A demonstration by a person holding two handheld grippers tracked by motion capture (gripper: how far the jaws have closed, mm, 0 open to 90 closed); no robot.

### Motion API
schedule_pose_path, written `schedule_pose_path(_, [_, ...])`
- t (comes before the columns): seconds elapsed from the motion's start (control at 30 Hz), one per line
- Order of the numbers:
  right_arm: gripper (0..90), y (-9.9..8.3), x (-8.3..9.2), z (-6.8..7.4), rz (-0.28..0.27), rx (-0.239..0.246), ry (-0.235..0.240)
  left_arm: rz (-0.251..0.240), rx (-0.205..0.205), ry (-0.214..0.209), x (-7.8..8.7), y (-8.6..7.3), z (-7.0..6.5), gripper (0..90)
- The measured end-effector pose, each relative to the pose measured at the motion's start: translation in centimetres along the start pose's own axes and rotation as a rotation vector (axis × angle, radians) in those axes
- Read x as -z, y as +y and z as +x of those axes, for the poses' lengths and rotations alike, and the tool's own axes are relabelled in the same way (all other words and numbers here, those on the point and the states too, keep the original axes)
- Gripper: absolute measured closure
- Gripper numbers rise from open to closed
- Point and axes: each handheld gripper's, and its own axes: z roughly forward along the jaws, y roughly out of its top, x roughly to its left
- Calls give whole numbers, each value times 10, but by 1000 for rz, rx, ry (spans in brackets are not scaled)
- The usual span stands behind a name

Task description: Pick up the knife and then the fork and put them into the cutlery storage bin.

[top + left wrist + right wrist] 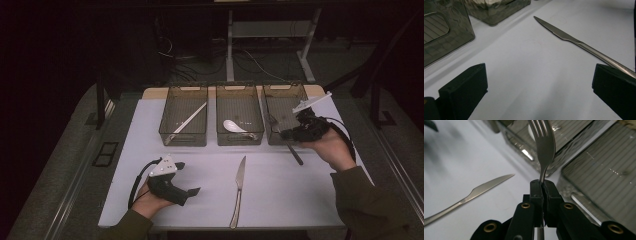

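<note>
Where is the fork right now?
The fork is clamped in the right claw, held over the front edge of the rightmost bin at the high view's right; its handle slants down toward the knife side of the white mat.

On my monitor both grippers were matte black. The left gripper (189, 178) carried a pale grey three-cornered plate (164, 166) on top, dotted with small dark marks, and a black cable (135, 183) looped from its rear. Its jaws ended in thick, blocky black pads (464, 88) with a soft, foam-like face. The right gripper (286, 134) bore a similar pale plate (311, 103) and a black cable (347, 136) curving round behind. Up close, its black link arms were pinned with brass-coloured rivets (525, 205). Both of the person's sleeves (371, 205) were a dark olive-brown fabric, the cuffs reaching the wrists.
</note>
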Motion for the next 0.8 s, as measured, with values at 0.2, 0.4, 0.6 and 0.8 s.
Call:
schedule_pose_path(0.2, [871,17,7,-20,-12,-28,-42,2,0,-2,0,0,0,0])
schedule_pose_path(0.4, [877,34,15,-41,-17,-60,-97,-4,-1,-5,0,0,0,0])
schedule_pose_path(0.6, [879,50,19,-60,-17,-88,-154,-3,0,-6,-1,0,0,0])
schedule_pose_path(0.8, [878,59,6,-84,4,-120,-196,-3,-1,-10,-1,0,0,0])
